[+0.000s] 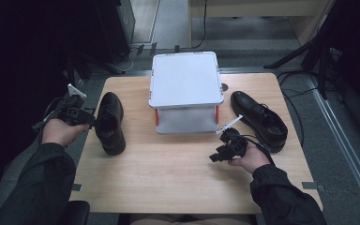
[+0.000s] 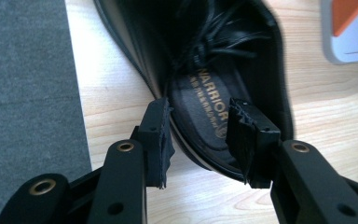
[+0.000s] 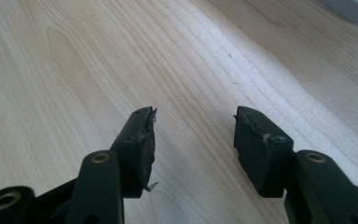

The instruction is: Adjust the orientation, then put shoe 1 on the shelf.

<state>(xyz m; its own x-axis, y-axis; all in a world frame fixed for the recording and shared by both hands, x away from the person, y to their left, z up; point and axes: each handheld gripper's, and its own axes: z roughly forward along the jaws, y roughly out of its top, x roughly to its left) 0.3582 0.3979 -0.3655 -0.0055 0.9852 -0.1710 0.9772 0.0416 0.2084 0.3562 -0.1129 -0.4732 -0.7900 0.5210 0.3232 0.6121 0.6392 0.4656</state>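
Two black leather shoes lie on the wooden table (image 1: 168, 173). The left shoe (image 1: 109, 122) lies at the table's left side, and my left gripper (image 1: 90, 121) is open at its heel side. In the left gripper view the left shoe (image 2: 205, 70) shows its insole; my left gripper (image 2: 198, 135) straddles the shoe's side wall, one jaw outside and one over the insole. The right shoe (image 1: 258, 119) lies right of the white rack (image 1: 186, 91). My right gripper (image 1: 214, 157) is open just above bare wood, left of that shoe. Bare wood lies between the jaws of my right gripper (image 3: 193, 140).
The white two-level rack with orange posts stands at the table's back centre. Dark floor (image 2: 23, 93) runs along the table's left edge. Cables and tripod legs (image 1: 304, 51) lie on the floor behind and to the right.
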